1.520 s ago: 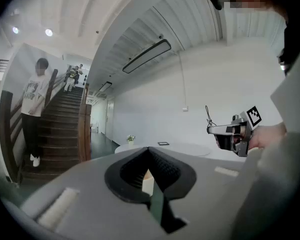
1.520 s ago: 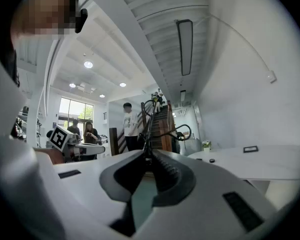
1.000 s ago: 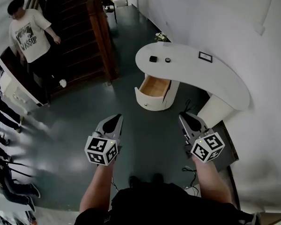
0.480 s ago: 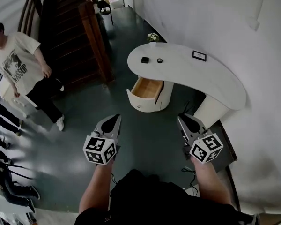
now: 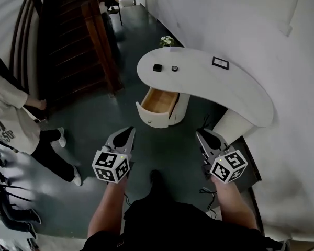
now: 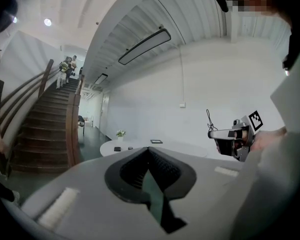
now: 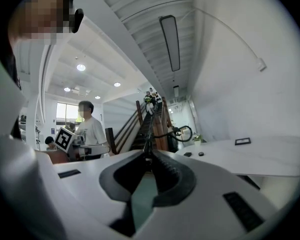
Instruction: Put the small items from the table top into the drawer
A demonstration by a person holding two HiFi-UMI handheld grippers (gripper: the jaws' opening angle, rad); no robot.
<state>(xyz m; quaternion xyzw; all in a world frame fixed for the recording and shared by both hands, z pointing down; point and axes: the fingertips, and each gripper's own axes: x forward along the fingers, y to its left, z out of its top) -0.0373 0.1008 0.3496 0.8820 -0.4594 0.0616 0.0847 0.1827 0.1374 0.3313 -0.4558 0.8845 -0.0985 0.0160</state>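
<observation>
Black small items [image 5: 157,67] sit far ahead of left gripper [image 5: 129,132] and right gripper [image 5: 201,134], both closed, empty.

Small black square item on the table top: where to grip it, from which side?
Probably from above, jaws across two opposite edges: the black square item lies flat and low on the table, apart from the round item.

My grey, pointed left gripper [image 5: 129,131] and right gripper [image 5: 201,135] each carry a white cube [image 5: 113,166] of black squares; my top [image 5: 183,226] is black.
</observation>
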